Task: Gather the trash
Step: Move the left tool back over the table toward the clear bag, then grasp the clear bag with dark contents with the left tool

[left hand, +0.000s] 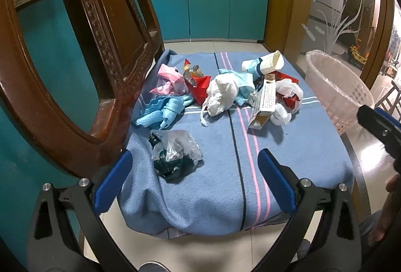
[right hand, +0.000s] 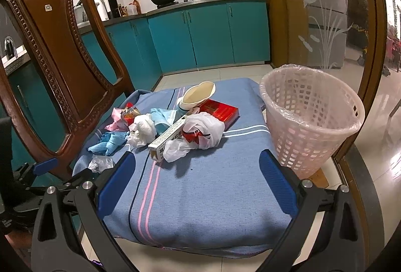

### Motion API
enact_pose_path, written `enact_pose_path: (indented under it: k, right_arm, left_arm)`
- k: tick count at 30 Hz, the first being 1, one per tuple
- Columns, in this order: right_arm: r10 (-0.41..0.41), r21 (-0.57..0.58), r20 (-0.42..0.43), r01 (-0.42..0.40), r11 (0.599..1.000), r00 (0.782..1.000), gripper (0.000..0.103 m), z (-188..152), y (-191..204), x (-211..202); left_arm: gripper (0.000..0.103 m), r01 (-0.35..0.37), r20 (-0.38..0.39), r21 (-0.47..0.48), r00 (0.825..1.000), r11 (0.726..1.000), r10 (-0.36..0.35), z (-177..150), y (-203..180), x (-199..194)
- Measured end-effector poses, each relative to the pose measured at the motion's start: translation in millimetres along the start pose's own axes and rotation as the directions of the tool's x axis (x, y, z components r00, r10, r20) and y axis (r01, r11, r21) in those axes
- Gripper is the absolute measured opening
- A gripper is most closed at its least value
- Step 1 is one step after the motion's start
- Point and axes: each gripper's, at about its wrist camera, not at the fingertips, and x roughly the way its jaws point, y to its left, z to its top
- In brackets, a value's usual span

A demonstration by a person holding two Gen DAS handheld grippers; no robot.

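L gripper (left hand: 195, 181): yours, jaws spread wide, nothing between them; hangs over near edge of the blanket.
R gripper (right hand: 198, 181): yours too, jaws released, empty; low over the blanket's near half. L-wrist view catches its black body at the right edge.
Blanket (right hand: 200, 201): blue w/ pink + white stripes, draped over a seat; all the trash lies on it.
Clear bag (left hand: 175, 149): crumpled, dark stuff inside; nearest item to your L gripper, just ahead of its fingertips, apart from the rest.
Blue cloth (left hand: 163, 109): crumpled, left side, by the chair.
Carton (right hand: 168, 139): long white box, tilted, touching the white plastic bag (right hand: 203, 131) w/ red scraps inside.
White wad (left hand: 220, 93): mid pile, touching the red wrapper (left hand: 198, 86).
Pink wrapper (left hand: 168, 78): behind the blue cloth.
Red box (right hand: 220, 110): flat, behind the bag.
Paper cup (right hand: 198, 93): on its side, far end of pile.
Basket (right hand: 313, 121): pink, lined, empty as far as you can see; right of the blanket, beside it.
Chair (right hand: 57, 46): carved wood back, left.
Cabinets (right hand: 208, 36): teal, far wall.
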Motion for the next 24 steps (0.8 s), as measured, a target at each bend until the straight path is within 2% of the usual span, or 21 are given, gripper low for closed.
enact_pose_path:
  k: [7, 13, 16, 18, 20, 22, 23, 24]
  right_arm:
    - [0.0, -0.002, -0.006, 0.0, 1.0, 1.0, 0.097, 0, 2, 1]
    - [-0.002, -0.004, -0.014, 0.002, 1.0, 1.0, 0.097, -1, 3, 3]
    - [-0.007, -0.007, -0.016, 0.007, 1.0, 1.0, 0.097, -1, 3, 4]
    - [-0.013, -0.015, -0.018, 0.013, 1.0, 1.0, 0.097, 0, 4, 6]
    - [-0.02, -0.021, -0.025, 0.019, 1.0, 0.999, 0.097, 0, 4, 9]
    - [-0.024, -0.024, -0.032, 0.023, 0.999, 0.999, 0.097, 1, 3, 14]
    - [-0.025, -0.024, -0.037, 0.024, 0.999, 0.999, 0.097, 2, 1, 16]
    - [-0.027, -0.023, -0.041, 0.026, 0.999, 0.999, 0.097, 3, 0, 20]
  left_arm:
    - [0.1, -0.053, -0.039, 0.004, 0.998, 0.999, 0.053, -3, -6, 20]
    - [0.1, -0.116, -0.085, 0.016, 0.99, 0.993, 0.117, 3, -12, 51]
    - [0.1, -0.166, -0.117, 0.011, 0.979, 0.986, 0.166, 6, -10, 70]
    - [0.1, -0.204, -0.161, 0.022, 0.966, 0.979, 0.205, 6, -9, 87]
    - [0.098, -0.208, -0.195, 0.037, 0.958, 0.977, 0.211, 3, -10, 99]
    - [0.09, -0.191, -0.238, 0.033, 0.952, 0.981, 0.193, 1, -9, 109]
    - [0.081, -0.172, -0.259, 0.021, 0.951, 0.985, 0.171, -2, -7, 113]
    - [0.063, -0.15, -0.256, 0.008, 0.955, 0.989, 0.147, -2, -5, 111]
